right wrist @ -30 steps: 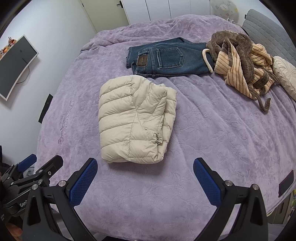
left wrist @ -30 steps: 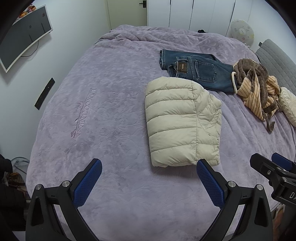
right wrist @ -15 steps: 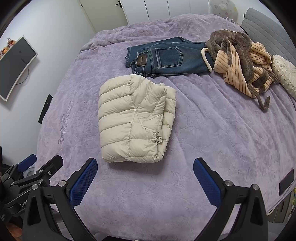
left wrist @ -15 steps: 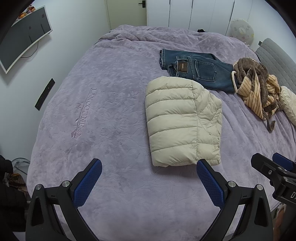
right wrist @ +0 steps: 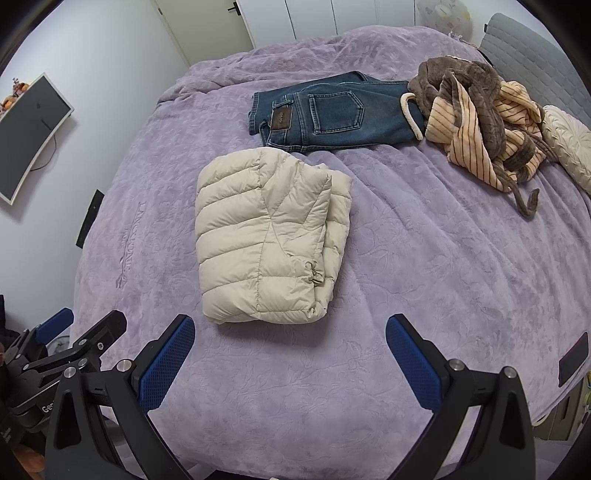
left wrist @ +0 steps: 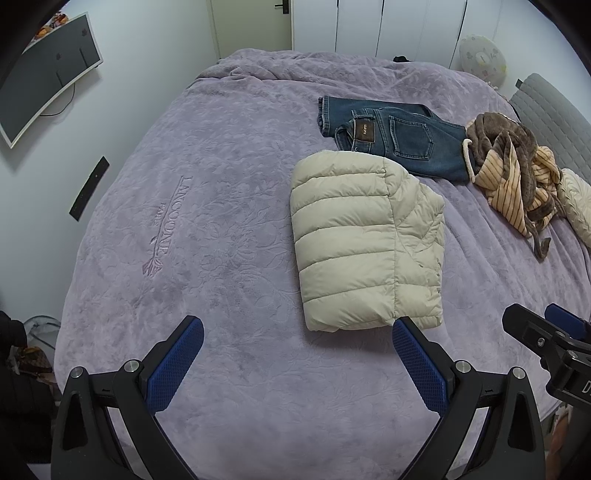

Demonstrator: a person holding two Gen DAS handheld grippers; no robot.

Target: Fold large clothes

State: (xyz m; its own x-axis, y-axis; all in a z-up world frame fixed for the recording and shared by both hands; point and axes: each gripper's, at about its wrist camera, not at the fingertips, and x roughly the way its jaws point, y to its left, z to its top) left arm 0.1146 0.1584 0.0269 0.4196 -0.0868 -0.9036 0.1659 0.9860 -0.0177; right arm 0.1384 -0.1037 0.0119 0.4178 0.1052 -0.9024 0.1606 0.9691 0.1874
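Observation:
A cream puffer jacket (left wrist: 365,240) lies folded into a compact rectangle on the purple bedspread (left wrist: 207,229); it also shows in the right wrist view (right wrist: 269,236). Folded blue jeans (left wrist: 391,136) lie just behind it, also in the right wrist view (right wrist: 332,110). A crumpled brown and striped robe (left wrist: 517,173) lies to the right, also in the right wrist view (right wrist: 480,118). My left gripper (left wrist: 297,347) is open and empty, held over the near bed edge. My right gripper (right wrist: 290,347) is open and empty, just in front of the jacket.
A cream cushion (right wrist: 569,144) lies at the bed's far right by the grey headboard (right wrist: 535,48). A monitor (left wrist: 48,70) hangs on the left wall. White wardrobe doors (left wrist: 388,26) stand behind the bed. The bed drops off at its near and left edges.
Both grippers have stayed almost still, open and empty. The clothes have not moved.

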